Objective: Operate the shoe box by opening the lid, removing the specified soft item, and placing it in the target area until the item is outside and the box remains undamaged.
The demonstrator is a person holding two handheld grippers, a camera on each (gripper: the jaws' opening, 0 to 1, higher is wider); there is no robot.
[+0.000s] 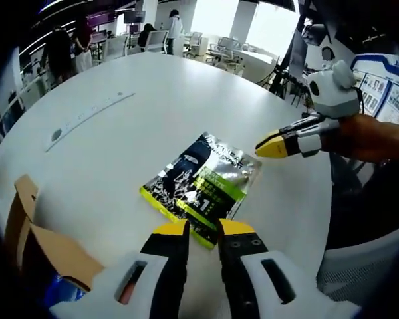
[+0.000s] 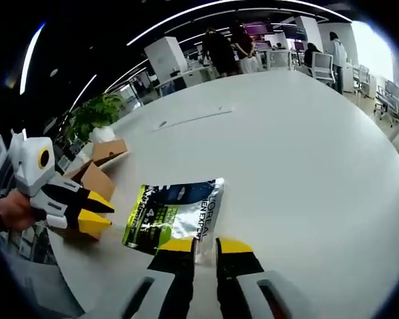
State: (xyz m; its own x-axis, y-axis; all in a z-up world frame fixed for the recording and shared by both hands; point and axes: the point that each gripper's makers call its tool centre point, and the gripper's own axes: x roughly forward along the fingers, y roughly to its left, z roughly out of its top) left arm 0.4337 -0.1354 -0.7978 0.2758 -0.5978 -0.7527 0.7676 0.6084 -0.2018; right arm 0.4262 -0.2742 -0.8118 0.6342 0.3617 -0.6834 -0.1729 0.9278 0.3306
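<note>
Placement step looks essentially done: the flat glossy foil sachet with black, silver and lime-green print [image 1: 201,189] lies flat on the round white bench [image 1: 120,126], fully outside the open brown cardboard shoe box [image 1: 33,242], which sits at the bench edge with its flaps up and no visible tears or crushing. In the left gripper view the left hand-held gripper [image 1: 203,228] has its yellow tips just at the sachet's near edge, jaws narrow with a small gap between them, and nothing gripped that I can see. The right hand-held gripper [image 1: 271,146] comes in from the right beside the sachet's far corner, tips together or nearly so, also empty; a person's hand [image 1: 369,136] holds it. In the right gripper view that gripper's own tips [image 2: 205,244] sit at the sachet [image 2: 175,214] edge, slightly apart; contact can't be confirmed. A long pale strip [image 1: 86,118] lies farther back on the bench, well apart. Judgement: if this spot is the target area, next move is just backing both grippers off without dragging the sachet; if not, a pinch at the sachet edge is needed.
</note>
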